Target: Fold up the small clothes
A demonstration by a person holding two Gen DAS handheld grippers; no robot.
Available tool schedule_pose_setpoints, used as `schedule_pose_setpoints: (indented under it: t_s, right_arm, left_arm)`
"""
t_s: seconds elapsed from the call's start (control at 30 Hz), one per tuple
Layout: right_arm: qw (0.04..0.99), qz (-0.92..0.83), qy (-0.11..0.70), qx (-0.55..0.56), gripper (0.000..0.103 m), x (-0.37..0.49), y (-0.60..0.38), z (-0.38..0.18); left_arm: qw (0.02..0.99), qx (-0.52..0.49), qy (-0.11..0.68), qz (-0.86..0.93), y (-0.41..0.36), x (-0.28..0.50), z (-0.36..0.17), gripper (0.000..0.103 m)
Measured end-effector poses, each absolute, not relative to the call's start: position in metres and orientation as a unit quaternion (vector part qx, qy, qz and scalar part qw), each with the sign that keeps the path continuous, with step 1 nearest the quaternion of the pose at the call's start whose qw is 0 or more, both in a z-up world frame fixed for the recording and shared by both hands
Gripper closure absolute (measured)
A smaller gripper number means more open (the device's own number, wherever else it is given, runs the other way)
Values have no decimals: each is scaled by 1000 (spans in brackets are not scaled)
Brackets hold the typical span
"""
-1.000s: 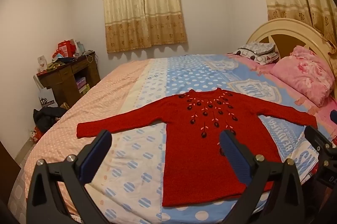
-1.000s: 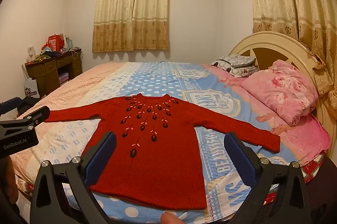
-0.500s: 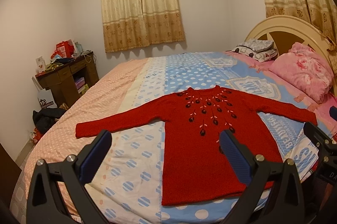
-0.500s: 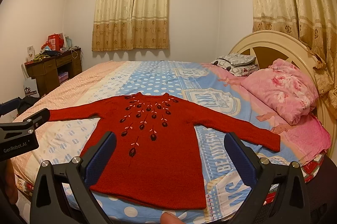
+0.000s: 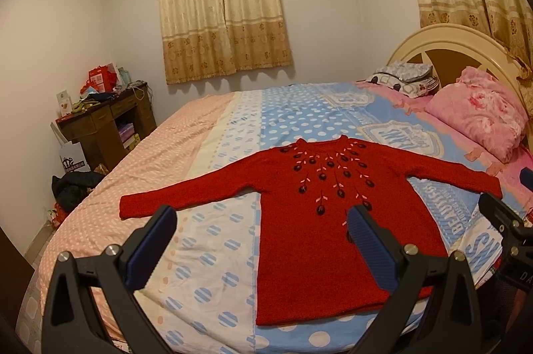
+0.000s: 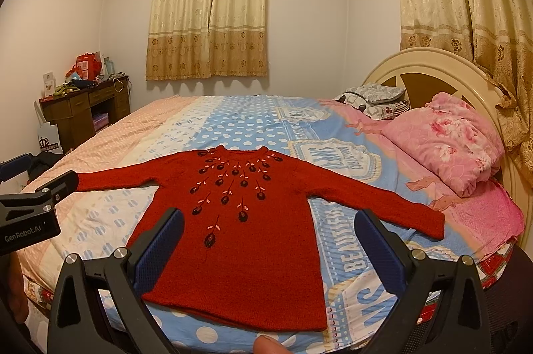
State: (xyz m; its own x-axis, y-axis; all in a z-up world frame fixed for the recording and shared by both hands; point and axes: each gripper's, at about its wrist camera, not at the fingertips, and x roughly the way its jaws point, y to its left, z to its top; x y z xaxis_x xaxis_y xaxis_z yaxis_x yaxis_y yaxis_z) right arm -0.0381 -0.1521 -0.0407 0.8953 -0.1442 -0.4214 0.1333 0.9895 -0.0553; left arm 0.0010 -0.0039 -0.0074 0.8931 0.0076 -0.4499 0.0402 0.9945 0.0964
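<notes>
A small red knitted sweater with dark embroidered flowers lies flat, face up, on the bed, sleeves spread to both sides and hem toward me. My left gripper hovers open above the near bed edge, left of the sweater's body, holding nothing. My right gripper is open too, raised over the lower part of the sweater and not touching it. Each gripper's body shows at the edge of the other's view.
The bed has a blue, white and peach dotted cover. Pink pillows and a cream headboard lie to the right. A cluttered wooden desk stands at the left wall, with dark clothes on the floor.
Both views have shifted only slightly; the sweater lies as before and both grippers stay open.
</notes>
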Motion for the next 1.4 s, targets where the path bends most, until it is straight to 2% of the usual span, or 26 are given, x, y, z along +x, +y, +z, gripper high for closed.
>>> schedule_pose_setpoints:
  t_s: [1.4]
  right_arm:
    - [972,-68,225,-16,1,-33,-149,-49]
  left_arm:
    - [970,54,235,-8,-5,1,-12,0]
